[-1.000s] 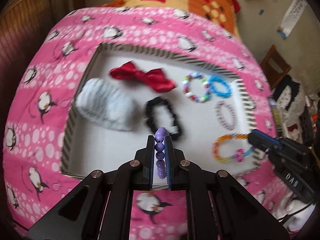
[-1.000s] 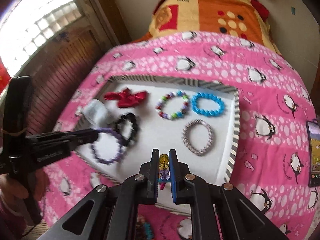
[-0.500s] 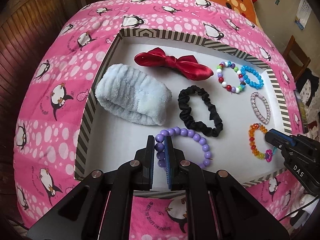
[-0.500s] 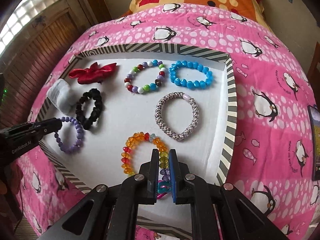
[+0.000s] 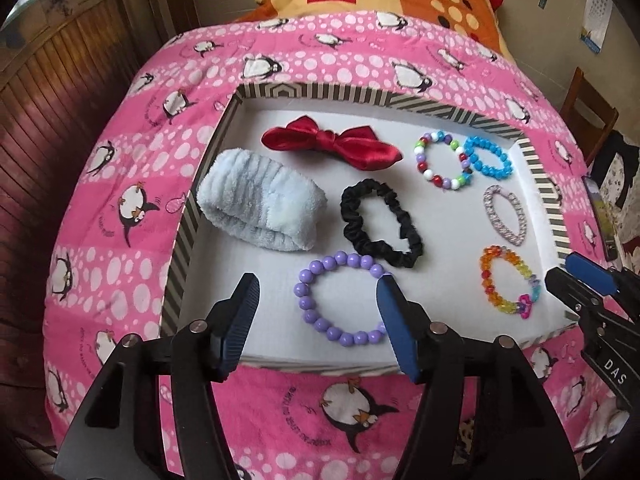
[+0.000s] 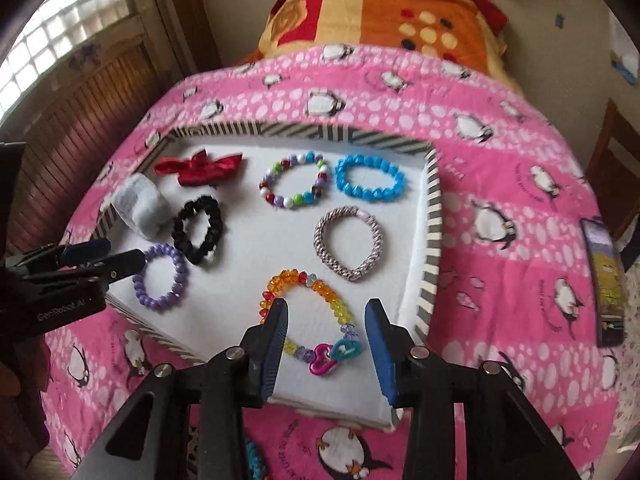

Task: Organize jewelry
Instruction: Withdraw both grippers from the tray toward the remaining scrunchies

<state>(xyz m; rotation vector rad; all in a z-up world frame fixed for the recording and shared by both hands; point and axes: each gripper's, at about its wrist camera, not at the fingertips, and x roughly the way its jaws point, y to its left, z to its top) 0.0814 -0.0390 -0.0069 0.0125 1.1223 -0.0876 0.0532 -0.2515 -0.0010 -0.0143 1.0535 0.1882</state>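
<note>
Left tongs (image 5: 316,296) are opening above a purple bead bracelet (image 5: 340,300) that lies flat on the striped-edged tray (image 5: 176,264), no longer pinched as it was a second ago. Only this view shows the tray's near rim just below the tongs; bare white floor lies to their left. Right tongs (image 6: 326,322) are opening too, their pads clear of the rainbow bead bracelet (image 6: 308,316) lying between them, which was clamped a second earlier. Only the right wrist view shows a phone (image 6: 606,280) on the pink penguin bedspread (image 6: 500,184), far right of those tongs.
</note>
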